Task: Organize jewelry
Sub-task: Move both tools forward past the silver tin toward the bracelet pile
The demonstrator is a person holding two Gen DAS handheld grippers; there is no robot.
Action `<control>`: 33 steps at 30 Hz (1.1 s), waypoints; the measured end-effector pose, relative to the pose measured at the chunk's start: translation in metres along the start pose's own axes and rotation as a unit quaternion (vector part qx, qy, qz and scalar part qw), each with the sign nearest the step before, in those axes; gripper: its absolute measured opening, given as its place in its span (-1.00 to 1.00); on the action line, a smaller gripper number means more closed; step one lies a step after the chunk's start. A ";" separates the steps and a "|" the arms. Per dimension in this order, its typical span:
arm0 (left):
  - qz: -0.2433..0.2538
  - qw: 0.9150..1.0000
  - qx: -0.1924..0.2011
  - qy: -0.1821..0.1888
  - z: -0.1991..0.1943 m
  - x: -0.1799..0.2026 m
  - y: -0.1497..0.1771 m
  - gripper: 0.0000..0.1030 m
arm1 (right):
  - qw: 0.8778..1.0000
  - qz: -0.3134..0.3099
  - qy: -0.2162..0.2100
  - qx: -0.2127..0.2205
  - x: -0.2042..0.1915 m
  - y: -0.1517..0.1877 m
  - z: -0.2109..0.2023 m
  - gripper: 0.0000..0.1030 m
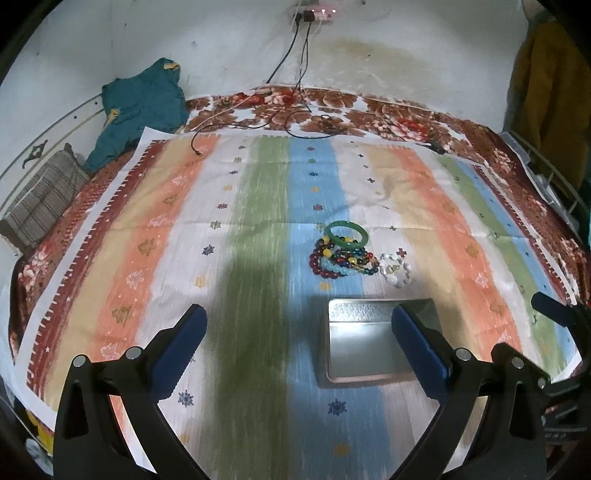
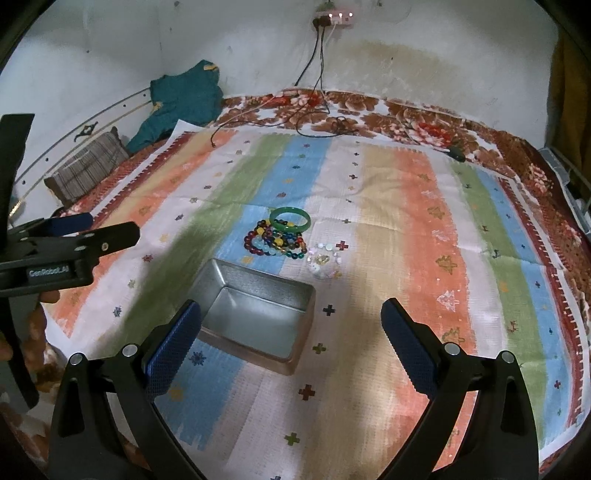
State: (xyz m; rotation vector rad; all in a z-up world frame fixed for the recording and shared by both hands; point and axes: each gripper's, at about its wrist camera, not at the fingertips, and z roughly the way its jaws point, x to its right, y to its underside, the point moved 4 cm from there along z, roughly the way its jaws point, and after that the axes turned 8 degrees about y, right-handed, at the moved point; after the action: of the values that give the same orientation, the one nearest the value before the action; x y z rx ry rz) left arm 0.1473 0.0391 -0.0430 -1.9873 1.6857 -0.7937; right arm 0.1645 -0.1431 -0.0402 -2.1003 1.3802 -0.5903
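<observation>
Bed, covered by one striped cloth over a brown floral bedspread; inventory from left to right.

Left edge: one folded plaid cloth and one teal garment, both at the far left corner against the wall, well apart from the jewelry. Curved metal bed rail behind them.

Left gripper: fingers apart, nothing between them, held above the near green and blue stripes. Wide bare cloth lies to its left, out to the fringed edge.

Centre: one metal tin, rectangular, open-topped, nothing in it, standing on the near blue and white stripes. Just beyond it, the jewelry in one cluster: one green bangle at the far side, lying partly on the beaded bracelets. These are several overlapping strands in red, pale blue, yellow and mixed dark colours; exact count cannot be told. One white beaded piece lies just beside them to the right. None of it is in the tin.

Right gripper: fingers apart, holding nothing, over the tin's right side.

Right: open striped cloth, unoccupied to the fringed edge. Far edge: cables trailing from one wall socket strip onto the bedspread.
</observation>
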 end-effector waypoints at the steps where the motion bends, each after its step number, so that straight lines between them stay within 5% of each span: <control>1: -0.002 1.000 0.000 0.000 0.002 0.000 -0.002 0.89 | 1.000 -0.001 0.002 -0.002 -0.001 -0.002 0.003 0.92; 33: 0.004 0.998 -0.061 -0.008 0.095 -0.001 -0.048 0.89 | 0.998 -0.026 -0.021 -0.057 -0.005 -0.038 0.088 0.91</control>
State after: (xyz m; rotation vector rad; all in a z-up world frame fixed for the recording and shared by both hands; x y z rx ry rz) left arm 0.2455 0.0445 -0.0839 -2.0599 1.7693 -0.6850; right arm 0.2439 -0.1086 -0.0816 -2.2325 1.3695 -0.4957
